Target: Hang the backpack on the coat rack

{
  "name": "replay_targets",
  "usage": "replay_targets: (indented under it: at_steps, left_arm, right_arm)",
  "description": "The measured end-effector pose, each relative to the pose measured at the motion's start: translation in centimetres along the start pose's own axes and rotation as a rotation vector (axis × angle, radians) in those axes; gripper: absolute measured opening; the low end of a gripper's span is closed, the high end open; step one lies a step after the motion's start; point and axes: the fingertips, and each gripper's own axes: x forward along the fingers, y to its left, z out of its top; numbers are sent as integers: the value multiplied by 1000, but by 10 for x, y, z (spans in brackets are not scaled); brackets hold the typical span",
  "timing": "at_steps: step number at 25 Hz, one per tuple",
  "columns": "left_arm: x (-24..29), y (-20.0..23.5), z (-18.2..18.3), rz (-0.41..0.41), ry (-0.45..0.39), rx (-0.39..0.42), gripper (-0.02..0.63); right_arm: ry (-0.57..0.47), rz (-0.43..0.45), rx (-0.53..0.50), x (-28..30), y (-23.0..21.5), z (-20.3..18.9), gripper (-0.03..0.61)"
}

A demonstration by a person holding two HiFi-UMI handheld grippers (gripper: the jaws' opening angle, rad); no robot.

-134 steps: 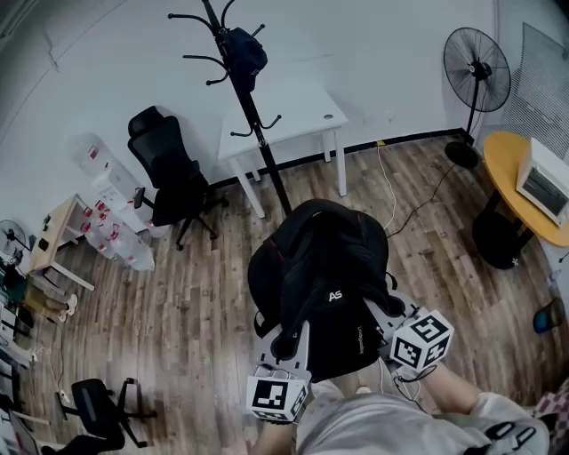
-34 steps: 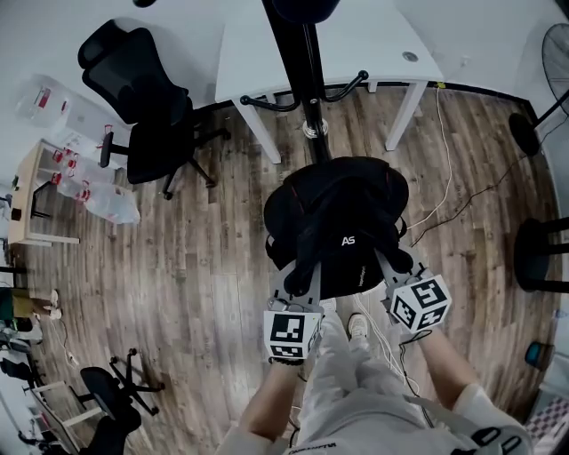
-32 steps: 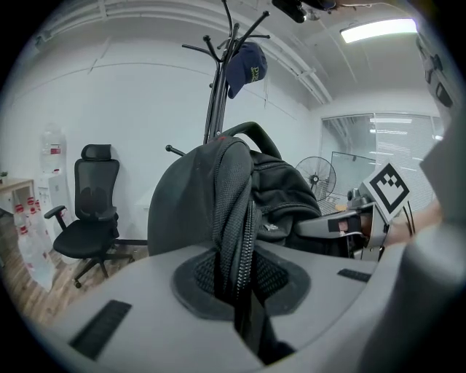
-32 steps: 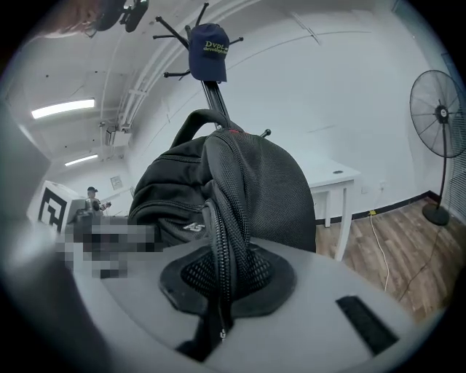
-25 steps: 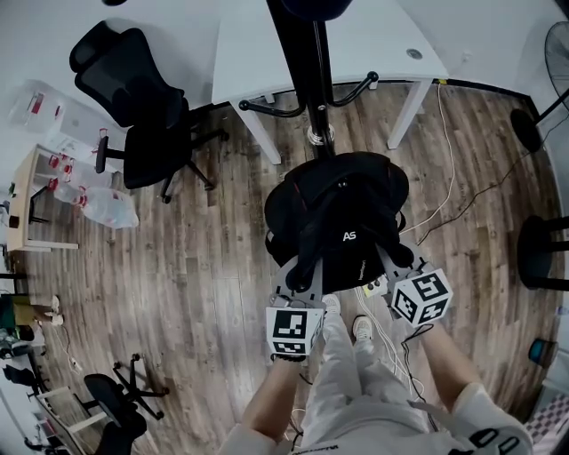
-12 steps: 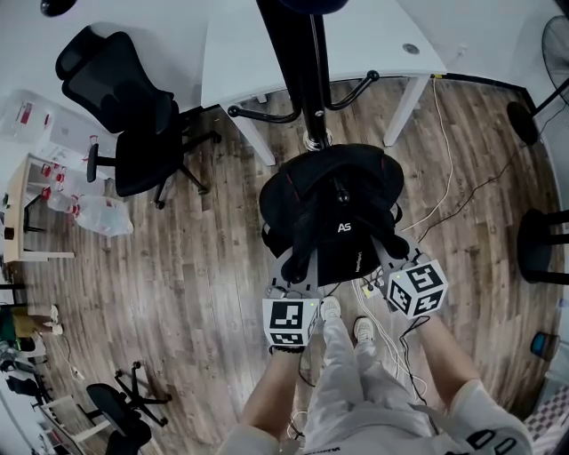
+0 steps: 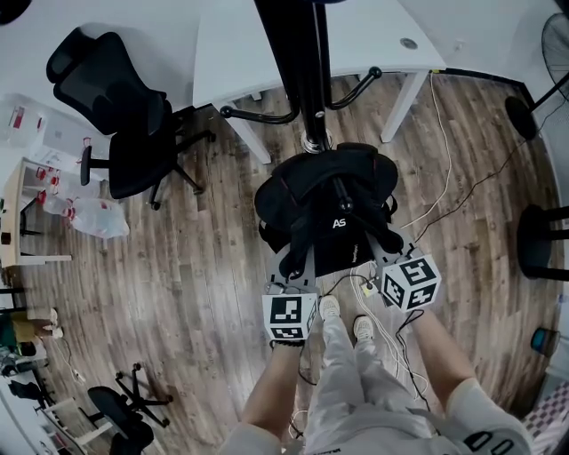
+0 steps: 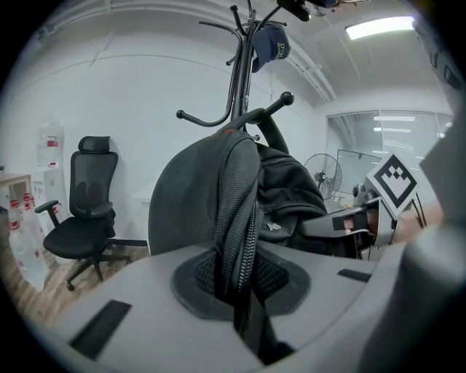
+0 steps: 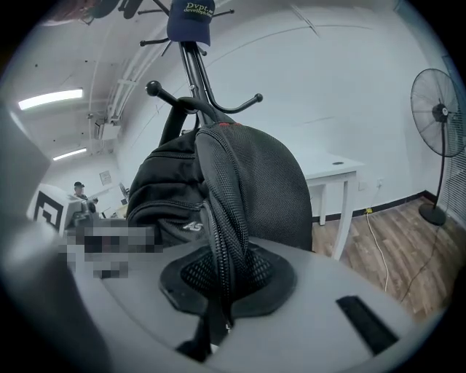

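Note:
The black backpack [image 7: 324, 209] hangs in front of me, held up by its two mesh shoulder straps. My left gripper [image 7: 298, 259] is shut on the left strap [image 8: 234, 218], and my right gripper [image 7: 384, 242] is shut on the right strap [image 9: 222, 218]. In each gripper view the strap runs down between the grey jaws of the left gripper [image 8: 240, 306] and the right gripper [image 9: 215, 313]. The black coat rack [image 7: 307, 62] stands just beyond the bag, with its curved hooks [image 8: 280, 98] above the bag's top. A dark blue cap [image 9: 189, 18] hangs high on the rack.
A white table [image 7: 258, 35] stands behind the rack and a black office chair [image 7: 124, 115] to its left. Cables [image 7: 444, 178] trail over the wood floor at the right. A standing fan [image 9: 439, 116] is at the far right. My feet [image 7: 342, 320] are below the bag.
Both grippers have carried the backpack nearer to the rack's pole and a little lower. Both grips on the straps are unchanged.

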Motion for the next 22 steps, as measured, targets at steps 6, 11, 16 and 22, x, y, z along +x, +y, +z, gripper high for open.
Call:
replay_targets:
  at_steps: [6, 11, 16, 22]
  left_arm:
    - [12, 2, -15, 22, -18, 8, 41]
    - [22, 7, -26, 38, -16, 35, 44]
    - [22, 10, -34, -18, -18, 7, 103]
    - [-10, 15, -50, 29, 15, -1, 161]
  right_arm:
    - [1, -21, -36, 14, -10, -12, 32]
    - [-5, -42, -83, 24, -13, -19, 32]
    - [5, -98, -174, 20, -11, -25, 34]
    - [7, -161, -230, -5, -11, -33, 98]
